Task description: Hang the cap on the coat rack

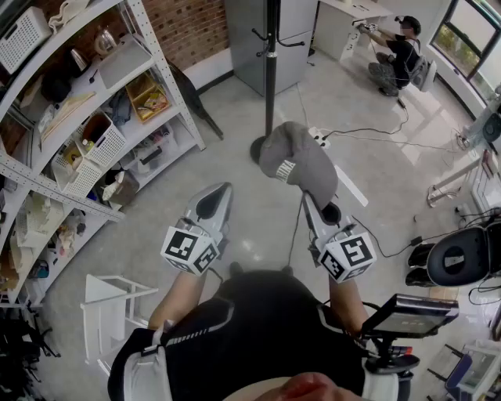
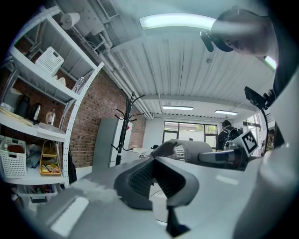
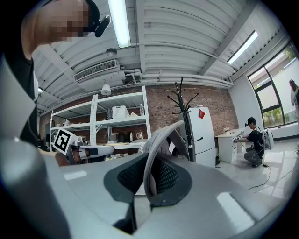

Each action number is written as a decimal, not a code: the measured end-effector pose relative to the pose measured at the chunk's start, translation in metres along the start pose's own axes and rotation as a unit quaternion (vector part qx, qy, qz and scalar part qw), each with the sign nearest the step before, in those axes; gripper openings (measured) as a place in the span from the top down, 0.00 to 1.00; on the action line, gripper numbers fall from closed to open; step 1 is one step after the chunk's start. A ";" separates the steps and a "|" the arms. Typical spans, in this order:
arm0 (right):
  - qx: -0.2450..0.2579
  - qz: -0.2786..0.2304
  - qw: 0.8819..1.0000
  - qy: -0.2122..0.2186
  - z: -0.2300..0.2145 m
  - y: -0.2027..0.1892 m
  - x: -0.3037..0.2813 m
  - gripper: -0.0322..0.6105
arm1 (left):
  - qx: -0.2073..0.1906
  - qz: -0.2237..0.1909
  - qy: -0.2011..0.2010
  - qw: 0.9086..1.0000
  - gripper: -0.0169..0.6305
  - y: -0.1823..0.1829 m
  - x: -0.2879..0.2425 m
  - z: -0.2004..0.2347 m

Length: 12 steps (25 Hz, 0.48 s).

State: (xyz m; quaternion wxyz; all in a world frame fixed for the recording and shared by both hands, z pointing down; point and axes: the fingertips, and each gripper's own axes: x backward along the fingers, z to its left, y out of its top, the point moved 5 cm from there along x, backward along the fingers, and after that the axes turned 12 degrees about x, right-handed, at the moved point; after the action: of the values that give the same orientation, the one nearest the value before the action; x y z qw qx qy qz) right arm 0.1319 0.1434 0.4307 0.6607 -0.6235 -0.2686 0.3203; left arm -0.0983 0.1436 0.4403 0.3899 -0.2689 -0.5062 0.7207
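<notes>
Occupying most of the head view is a pale polished floor (image 1: pixel 235 227), with a white metal shelving unit (image 1: pixel 78 117) loaded with baskets and household items along its left side. A grey cabinet (image 1: pixel 254 39) stands against the far brick wall. The black coat rack (image 1: pixel 271 70) rises in front of that cabinet, and its hooks carry nothing. A person (image 1: pixel 395 55) crouches at a white table (image 1: pixel 352 9) in the far right corner, well apart from the rack. The grey cap (image 1: pixel 301 164) is held in the air over the floor on the near side of the rack. It hangs on no hook, and no contact with the pole is visible. The right tongs (image 3: pixel 150 175) are clamped on the cap's brim, which stands on edge between the pads in the right gripper view. The left tongs (image 2: pixel 154 179) are closed together with nothing between them, and sit beside the right tongs, clear of the cap. A white power strip (image 1: pixel 319 137) lies on the floor just beyond the cap, with its cable trailing right.
</notes>
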 end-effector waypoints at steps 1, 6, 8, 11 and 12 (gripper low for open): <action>-0.001 0.000 1.000 0.000 -0.001 0.000 0.002 0.91 | 0.003 0.001 0.001 1.000 0.97 -0.001 0.000 -0.001; 0.001 -0.003 1.000 -0.001 -0.003 0.004 0.004 0.91 | 0.006 0.005 -0.002 1.000 0.97 -0.003 -0.001 -0.005; 0.002 -0.004 1.000 -0.002 -0.001 0.003 0.004 0.91 | 0.004 0.004 -0.004 1.000 0.97 -0.004 0.000 -0.005; 0.002 -0.005 1.000 -0.002 0.001 0.002 0.005 0.91 | 0.002 0.003 -0.006 1.000 0.97 -0.003 0.001 -0.005; 0.002 -0.005 1.000 -0.002 0.001 0.003 0.005 0.91 | 0.002 0.002 -0.005 1.000 0.97 -0.003 0.002 -0.005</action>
State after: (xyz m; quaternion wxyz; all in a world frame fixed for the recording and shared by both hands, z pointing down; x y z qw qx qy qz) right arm 0.1339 0.1477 0.4278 0.6630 -0.6202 -0.2726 0.3185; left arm -0.0946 0.1478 0.4414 0.3863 -0.2654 -0.5063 0.7238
